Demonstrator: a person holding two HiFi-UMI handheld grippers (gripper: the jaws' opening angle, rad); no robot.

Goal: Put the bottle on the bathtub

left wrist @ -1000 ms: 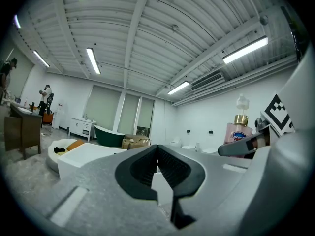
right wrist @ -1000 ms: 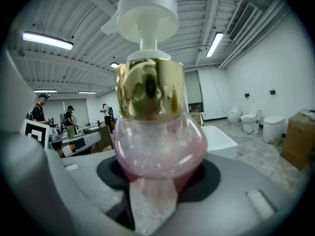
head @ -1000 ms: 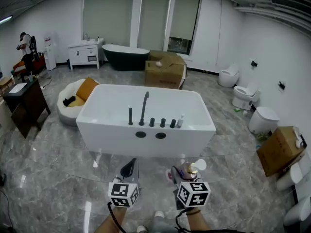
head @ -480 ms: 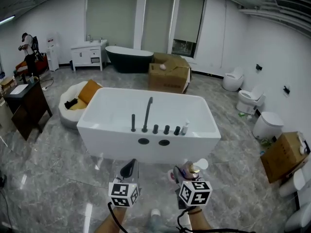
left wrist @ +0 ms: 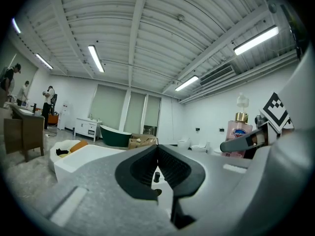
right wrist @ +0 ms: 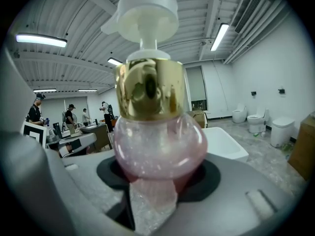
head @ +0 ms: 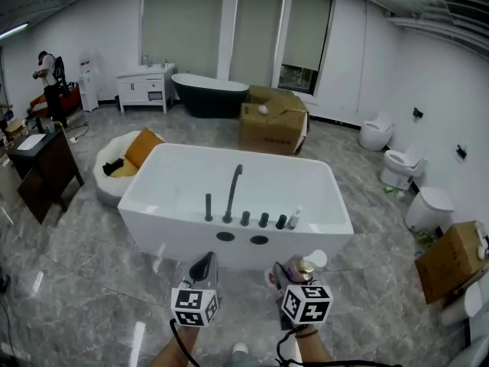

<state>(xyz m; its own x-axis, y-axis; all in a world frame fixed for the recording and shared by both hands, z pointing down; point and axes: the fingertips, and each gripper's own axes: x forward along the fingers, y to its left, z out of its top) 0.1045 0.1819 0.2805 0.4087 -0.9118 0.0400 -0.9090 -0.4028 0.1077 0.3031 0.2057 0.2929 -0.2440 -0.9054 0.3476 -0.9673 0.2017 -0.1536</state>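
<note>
My right gripper (head: 289,273) is shut on a pink pump bottle (head: 299,267) with a gold collar and a white pump head. In the right gripper view the pink bottle (right wrist: 156,141) fills the frame, upright between the jaws. My left gripper (head: 203,267) is shut with nothing in it; its black pads meet in the left gripper view. The same bottle (left wrist: 238,132) shows at the right of that view. The white bathtub (head: 168,209) stands on the floor ahead of both grippers, with a tall faucet (head: 232,191) and dark knobs on its near rim. A small bottle (head: 294,218) stands at the right end of that rim.
A round white pouf with an orange cushion (head: 128,157) sits left of the tub. Cardboard boxes (head: 273,121) and a dark bathtub (head: 209,95) stand behind it. Toilets (head: 401,165) line the right wall, a cardboard box (head: 451,258) lies at the right. A dark desk (head: 42,167) and a person (head: 51,82) are at left.
The white bathtub has come nearer and lower in the head view as the person moves toward it. Both grippers keep their places in the frame, the right still holding the bottle.
</note>
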